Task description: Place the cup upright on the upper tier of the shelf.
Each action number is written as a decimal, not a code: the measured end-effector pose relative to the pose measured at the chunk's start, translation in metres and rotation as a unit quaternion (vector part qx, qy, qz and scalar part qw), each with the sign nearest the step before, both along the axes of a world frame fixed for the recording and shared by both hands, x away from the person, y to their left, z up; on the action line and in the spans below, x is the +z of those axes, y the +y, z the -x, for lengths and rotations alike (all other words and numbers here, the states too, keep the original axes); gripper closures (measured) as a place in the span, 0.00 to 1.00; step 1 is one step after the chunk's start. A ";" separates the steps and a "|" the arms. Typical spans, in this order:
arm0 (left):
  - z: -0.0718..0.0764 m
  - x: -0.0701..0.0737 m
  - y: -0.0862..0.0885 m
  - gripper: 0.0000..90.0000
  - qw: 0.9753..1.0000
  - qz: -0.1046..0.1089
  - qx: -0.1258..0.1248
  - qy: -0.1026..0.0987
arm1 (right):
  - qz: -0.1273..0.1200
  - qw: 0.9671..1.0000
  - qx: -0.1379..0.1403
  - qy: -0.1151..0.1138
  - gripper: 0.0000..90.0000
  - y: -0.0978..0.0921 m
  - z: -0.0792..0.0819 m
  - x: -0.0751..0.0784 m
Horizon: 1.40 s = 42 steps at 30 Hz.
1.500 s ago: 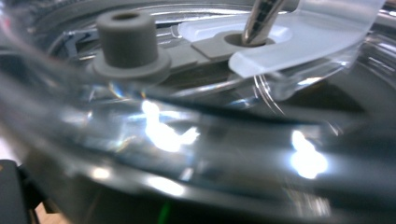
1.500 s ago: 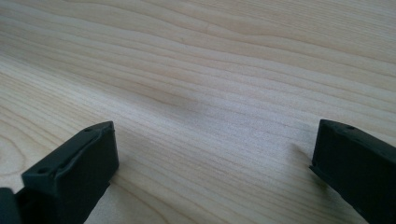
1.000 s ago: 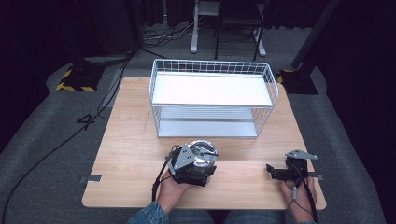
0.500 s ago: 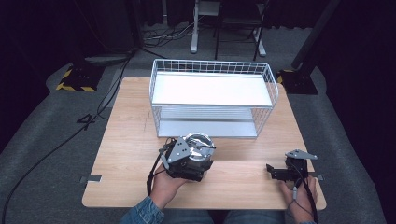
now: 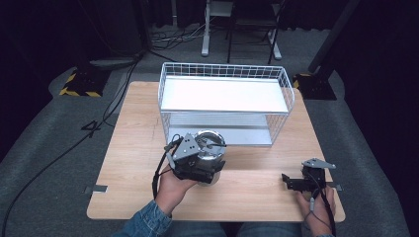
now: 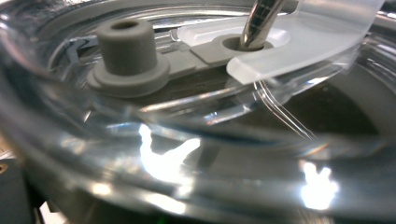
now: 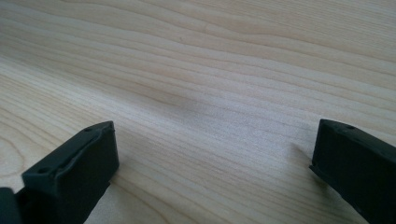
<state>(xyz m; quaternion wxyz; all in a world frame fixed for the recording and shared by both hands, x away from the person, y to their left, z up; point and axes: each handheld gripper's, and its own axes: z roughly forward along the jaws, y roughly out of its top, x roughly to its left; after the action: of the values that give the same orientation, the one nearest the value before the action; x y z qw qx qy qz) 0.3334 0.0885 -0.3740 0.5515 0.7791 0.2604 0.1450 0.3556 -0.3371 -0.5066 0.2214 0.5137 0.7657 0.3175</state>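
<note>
Steel and clear plastic crowd the left gripper view: a lidded round container (image 6: 196, 154), its transparent lid carrying a grey rubber plug (image 6: 127, 56) and a metal rod (image 6: 258, 22) that passes through a grey grommet beside a translucent tab. From the high view the left tongs (image 5: 197, 165) are clenched on this container (image 5: 210, 148), gripping it at the near side, with the pot over the wooden worktop (image 5: 133, 148) just in front of the white wire rack (image 5: 225, 94) and near its lower shelf. Whether the base rests on the wood or hangs just clear of it I cannot tell.

The right tongs (image 5: 291, 181) lie released near the right front edge; in the right gripper view both black jaws stand well apart with bare wood (image 7: 210, 93) between them, holding nothing.

The work in hand looks like moving the pot toward the rack, most likely into one of its tiers. Risks from here, as I judge them:

- A one-sided pinch on a smooth, curved wall could let the pot rotate or slip out if it is lifted quickly or tilted.
- The lid may be loose; tipping could shift it or spill whatever is inside.
- The lower tier has limited headroom, so the rod or lid could catch the upper shelf's wire edge on entry.
- The gripper body could knock the rack's front wires and push the rack back.
</note>
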 end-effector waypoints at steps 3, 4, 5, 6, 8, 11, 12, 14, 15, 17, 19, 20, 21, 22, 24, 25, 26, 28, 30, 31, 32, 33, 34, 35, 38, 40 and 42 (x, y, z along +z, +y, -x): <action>-0.001 0.005 0.001 0.04 1.000 0.004 -0.004 0.000 | 0.000 1.000 0.000 0.000 0.01 0.000 0.000 0.000; -0.002 0.007 0.001 0.04 1.000 0.008 -0.008 0.000 | 0.000 1.000 0.000 0.000 0.01 0.000 0.000 0.000; -0.003 0.008 0.002 0.04 1.000 0.011 -0.016 0.000 | 0.000 1.000 0.000 0.000 0.01 0.000 0.000 0.000; -0.004 0.010 0.003 0.04 1.000 0.014 -0.022 0.000 | 0.000 1.000 0.000 -0.001 0.01 0.000 0.000 0.000; -0.007 0.014 0.004 0.04 0.999 0.019 -0.030 0.004 | 0.000 1.000 0.000 0.000 0.01 0.000 0.000 0.000; -0.009 0.019 0.004 0.04 0.999 0.020 -0.035 0.006 | 0.000 1.000 0.000 0.000 0.01 0.000 0.000 0.000; -0.011 0.022 0.005 0.04 0.999 0.018 -0.035 0.004 | 0.000 1.000 0.000 0.000 0.01 0.000 0.000 0.000; -0.012 0.026 0.005 0.04 0.999 0.018 -0.035 0.002 | 0.000 1.000 0.000 0.000 0.01 0.000 0.000 0.000; -0.013 0.028 0.005 0.04 0.999 0.019 -0.034 0.001 | 0.000 1.000 0.000 0.000 0.01 0.000 0.000 0.000; -0.015 0.037 0.005 0.04 0.999 0.018 -0.034 -0.005 | 0.000 1.000 0.000 -0.001 0.01 0.000 0.000 0.000; -0.016 0.040 0.005 0.04 0.999 0.017 -0.035 -0.006 | 0.000 1.000 0.000 -0.001 0.01 0.000 0.000 0.000; -0.017 0.043 0.005 0.04 0.999 0.016 -0.035 -0.007 | -0.001 1.000 0.001 -0.001 0.01 0.000 0.000 0.000; -0.018 0.046 0.005 0.04 0.999 0.015 -0.034 -0.010 | -0.001 1.000 0.002 -0.001 0.02 0.000 0.000 0.000; -0.019 0.049 0.005 0.04 0.999 0.015 -0.035 -0.011 | -0.001 1.000 0.003 -0.002 0.02 0.000 0.001 0.000; -0.022 0.055 0.005 0.04 0.999 0.014 -0.035 -0.015 | -0.001 1.000 0.005 -0.004 0.03 0.000 0.001 0.000; -0.023 0.058 0.005 0.04 0.999 0.015 -0.036 -0.016 | -0.001 1.000 0.005 -0.004 0.03 0.000 0.001 0.000; -0.026 0.062 0.005 0.04 0.999 0.015 -0.037 -0.015 | -0.001 1.000 0.006 -0.004 0.03 0.000 0.001 0.000; -0.029 0.067 0.005 0.04 0.999 0.015 -0.037 -0.018 | -0.001 1.000 0.006 -0.005 0.03 0.000 0.001 0.000; -0.033 0.073 0.005 0.04 0.999 0.013 -0.036 -0.018 | -0.001 1.000 0.006 -0.005 0.03 0.000 0.001 0.000; -0.035 0.076 0.004 0.04 0.999 0.014 -0.036 -0.019 | -0.001 1.000 0.006 -0.004 0.03 0.000 0.001 0.000; -0.038 0.079 0.005 0.04 0.999 0.013 -0.036 -0.019 | -0.001 1.000 0.006 -0.004 0.03 0.000 0.001 0.000; -0.040 0.082 0.005 0.04 0.999 0.014 -0.035 -0.020 | -0.001 1.000 0.006 -0.004 0.03 0.000 0.001 0.000; -0.042 0.084 0.004 0.04 0.999 0.016 -0.034 -0.020 | -0.001 1.000 0.006 -0.004 0.03 0.000 0.001 0.000; -0.045 0.088 0.004 0.04 0.999 0.016 -0.032 -0.021 | -0.001 1.000 0.006 -0.004 0.03 0.000 0.001 0.000; -0.052 0.096 0.004 0.04 0.999 0.017 -0.029 -0.020 | -0.001 1.000 0.006 -0.005 0.03 0.000 0.001 0.000; -0.056 0.101 0.002 0.04 0.999 0.014 -0.027 -0.024 | -0.001 1.000 0.006 -0.005 0.03 0.000 0.001 0.000; -0.061 0.106 0.001 0.04 0.999 0.011 -0.022 -0.027 | -0.001 1.000 0.006 -0.005 0.03 0.000 0.001 0.000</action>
<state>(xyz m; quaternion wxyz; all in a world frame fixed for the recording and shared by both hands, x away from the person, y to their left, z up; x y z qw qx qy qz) 0.3942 0.0897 -0.2676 0.5701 0.7742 0.2296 0.1512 0.3544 -0.3372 -0.5064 0.2228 0.5080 0.7672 0.3219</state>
